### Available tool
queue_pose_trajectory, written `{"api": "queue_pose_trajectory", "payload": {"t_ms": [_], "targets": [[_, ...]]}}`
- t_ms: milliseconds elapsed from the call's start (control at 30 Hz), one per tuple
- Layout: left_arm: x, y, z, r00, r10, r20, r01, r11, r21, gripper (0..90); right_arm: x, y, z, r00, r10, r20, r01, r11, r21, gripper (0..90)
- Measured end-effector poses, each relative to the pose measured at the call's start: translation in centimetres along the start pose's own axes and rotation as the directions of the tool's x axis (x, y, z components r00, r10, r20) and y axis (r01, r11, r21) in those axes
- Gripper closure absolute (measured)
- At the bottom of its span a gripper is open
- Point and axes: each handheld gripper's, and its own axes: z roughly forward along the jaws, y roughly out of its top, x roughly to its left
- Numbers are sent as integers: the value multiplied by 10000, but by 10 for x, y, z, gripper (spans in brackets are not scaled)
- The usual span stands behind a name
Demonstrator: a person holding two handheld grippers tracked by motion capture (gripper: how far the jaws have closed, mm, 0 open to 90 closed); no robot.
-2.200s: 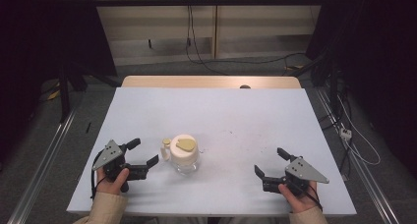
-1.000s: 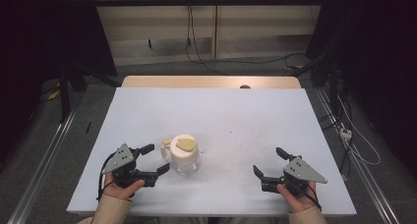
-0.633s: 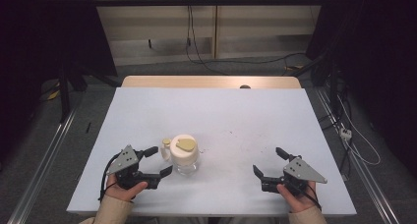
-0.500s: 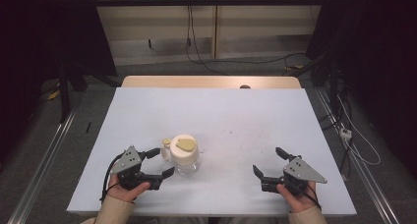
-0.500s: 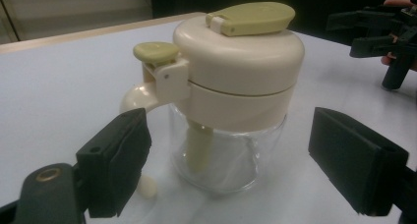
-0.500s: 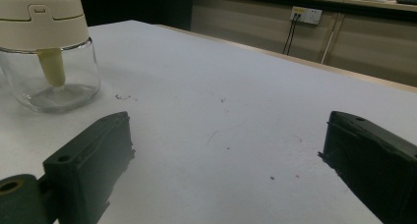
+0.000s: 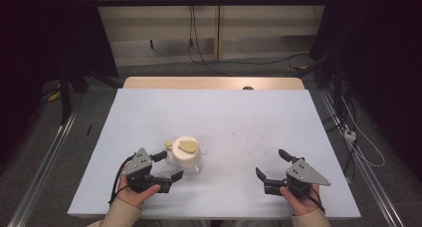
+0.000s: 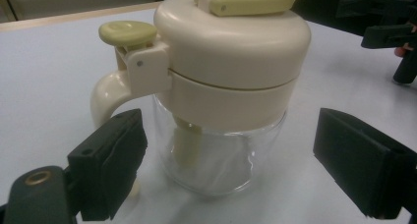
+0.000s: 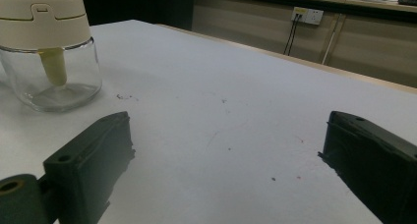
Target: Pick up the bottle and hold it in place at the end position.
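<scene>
Black jaws: my left gripper (image 8: 221, 172) is spread wide, one jaw each side of the jar, neither touching the glass yet.
Glass: clear-bodied jar (image 7: 186, 156), cream lid, cream handle (image 8: 105, 94) on the left-jaw side, yellow-green thumb tab (image 8: 128, 32) above it; sits near-left on the white table (image 7: 239, 117).
Step, my guess: grasp the jar with the left.
How I'd do it: push in a little, centre the body between the jaws, close on the glass below the lid band, keep the left jaw clear of the handle; squeeze gently, glass looks slick.
Right gripper (image 7: 274, 167): agape, idle over bare table, well apart from jar.
Writing: no brand or label readable on the jar.
</scene>
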Motion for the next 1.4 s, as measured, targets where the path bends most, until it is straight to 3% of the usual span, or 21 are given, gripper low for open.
{"api": "queue_pose_trajectory", "payload": {"t_ms": [67, 367, 633, 1400], "targets": [[0, 0, 2, 9999, 93, -63, -93, 9999, 49, 112, 0, 0, 0, 10000, -2, 8, 2, 10000, -16, 38], [-5, 0, 13, 9975, -337, -625, 347, 9993, 139, 104, 0, 0, 0, 10000, -10, -46, 10, 10000, -3, 41], [-11, 1, 22, 9949, -170, -994, 187, 9997, 164, 98, 0, 0, 1, 10000, -3, -75, 3, 10000, 21, 41], [-21, 2, 47, 9828, -419, -1799, 412, 9991, -76, 44, 0, 0, 1, 9999, 11, -104, -11, 10000, 40, 42]]}}
